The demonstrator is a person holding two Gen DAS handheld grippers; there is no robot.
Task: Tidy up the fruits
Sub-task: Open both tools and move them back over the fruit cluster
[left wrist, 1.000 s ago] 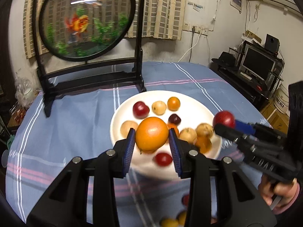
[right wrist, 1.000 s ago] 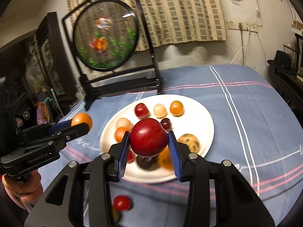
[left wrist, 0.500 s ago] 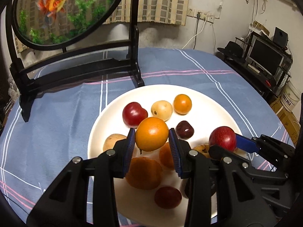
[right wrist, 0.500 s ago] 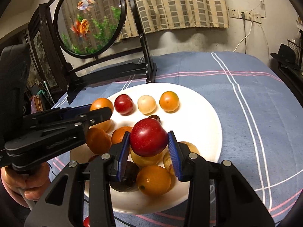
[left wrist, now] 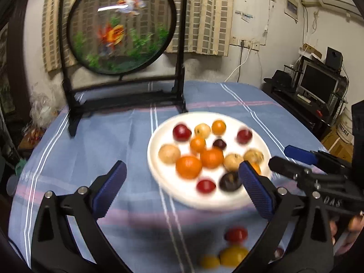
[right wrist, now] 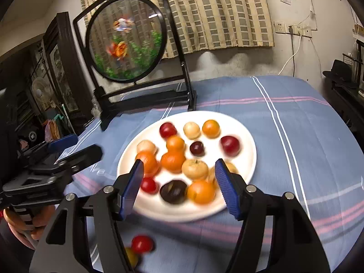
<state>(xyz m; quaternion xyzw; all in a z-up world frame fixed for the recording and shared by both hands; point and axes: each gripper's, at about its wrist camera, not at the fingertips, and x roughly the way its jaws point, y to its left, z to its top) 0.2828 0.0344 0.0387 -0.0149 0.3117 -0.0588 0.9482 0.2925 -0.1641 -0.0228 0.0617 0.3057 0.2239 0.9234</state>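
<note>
A white plate (left wrist: 261, 144) (right wrist: 246, 141) on the blue striped cloth holds several oranges, red plums, pale fruits and a dark plum. The orange (left wrist: 198, 144) (right wrist: 175, 143) and the red plum (left wrist: 244, 136) (right wrist: 230, 145) lie on it. My left gripper (left wrist: 182, 184) is open and empty, near the plate's front left. My right gripper (right wrist: 178, 187) is open and empty over the plate's front edge; it also shows in the left wrist view (left wrist: 293, 161). A red fruit (left wrist: 235, 234) (right wrist: 142, 243) and yellow fruits (left wrist: 233, 254) lie on the cloth in front of the plate.
A round fish-painting screen (left wrist: 121, 29) (right wrist: 125, 39) on a black stand is at the back of the table. A monitor and shelves (left wrist: 318, 86) stand off the right side. The left gripper shows at the left of the right wrist view (right wrist: 75, 150).
Both grippers opened and let go of their fruit: the orange and the red plum now lie on the plate. Both grippers pulled back towards the front edge of the plate.
</note>
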